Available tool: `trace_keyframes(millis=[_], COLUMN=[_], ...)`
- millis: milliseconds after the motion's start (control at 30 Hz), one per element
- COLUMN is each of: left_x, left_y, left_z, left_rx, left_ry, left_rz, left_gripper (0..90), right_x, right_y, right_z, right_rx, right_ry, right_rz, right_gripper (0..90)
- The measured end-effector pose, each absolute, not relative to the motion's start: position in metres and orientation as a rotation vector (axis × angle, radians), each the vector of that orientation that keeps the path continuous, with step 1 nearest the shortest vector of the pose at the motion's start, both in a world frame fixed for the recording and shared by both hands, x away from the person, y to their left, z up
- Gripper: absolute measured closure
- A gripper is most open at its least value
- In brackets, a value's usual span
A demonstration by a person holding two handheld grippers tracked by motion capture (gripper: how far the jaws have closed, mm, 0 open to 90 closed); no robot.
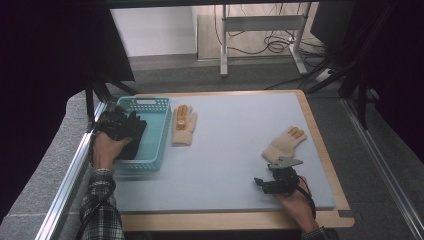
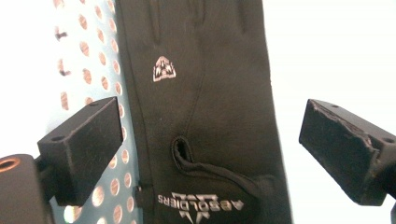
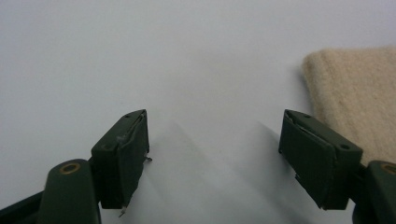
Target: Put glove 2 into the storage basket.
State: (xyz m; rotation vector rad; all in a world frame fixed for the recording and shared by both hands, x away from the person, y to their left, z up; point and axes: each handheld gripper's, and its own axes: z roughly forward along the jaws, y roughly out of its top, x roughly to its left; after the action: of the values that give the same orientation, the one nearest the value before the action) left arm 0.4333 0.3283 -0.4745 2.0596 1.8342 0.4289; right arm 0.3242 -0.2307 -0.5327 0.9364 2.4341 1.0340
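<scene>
A black glove point(image 2: 205, 107) with white lettering lies in the teal basket point(image 1: 152, 131) at the table's left. My left gripper point(image 2: 210, 154) hangs open just above its cuff, one jaw on each side, nothing held; in the high view the left gripper point(image 1: 120, 125) sits over the basket's left part. A cream glove with orange fingertips point(image 1: 184, 125) lies just right of the basket. A second cream glove point(image 1: 284, 145) lies at the right, and its cuff point(image 3: 359, 93) shows beside my right gripper point(image 3: 215, 149), which is open over bare mat; the right gripper point(image 1: 277, 182) sits just below that glove.
The grey-blue mat point(image 1: 230, 150) covers a wooden table point(image 1: 240, 220). Metal rails run along both sides. A desk frame and cables stand on the floor beyond the far edge.
</scene>
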Motion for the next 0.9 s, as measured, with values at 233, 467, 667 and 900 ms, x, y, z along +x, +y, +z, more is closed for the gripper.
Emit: trace_keyframes(millis=[233, 467, 667, 900], left_x=[0.416, 0.408, 0.412, 0.429], left_y=[0.314, 0.264, 0.214, 0.155], left_z=[-0.442, -0.419, -0.419, -0.436], left_rx=[1.924, 1.939, 1.999, 2.059], left_ry=[1.674, 1.432, 1.307, 1.252], left_rz=[0.411, 0.368, 0.317, 0.23], left_gripper=[19.1, 37.0, 46.1, 52.8], right_x=[0.324, 0.324, 0.324, 0.324], right_y=[-0.231, -0.231, -0.231, -0.231], right_z=[-0.533, -0.533, -0.533, -0.533], right_rx=[0.937, 0.937, 0.937, 0.937], right_ry=[2.434, 2.435, 2.435, 2.435], right_rz=[1.034, 1.034, 1.034, 1.035], right_gripper=[23.9, 23.9, 23.8, 23.8])
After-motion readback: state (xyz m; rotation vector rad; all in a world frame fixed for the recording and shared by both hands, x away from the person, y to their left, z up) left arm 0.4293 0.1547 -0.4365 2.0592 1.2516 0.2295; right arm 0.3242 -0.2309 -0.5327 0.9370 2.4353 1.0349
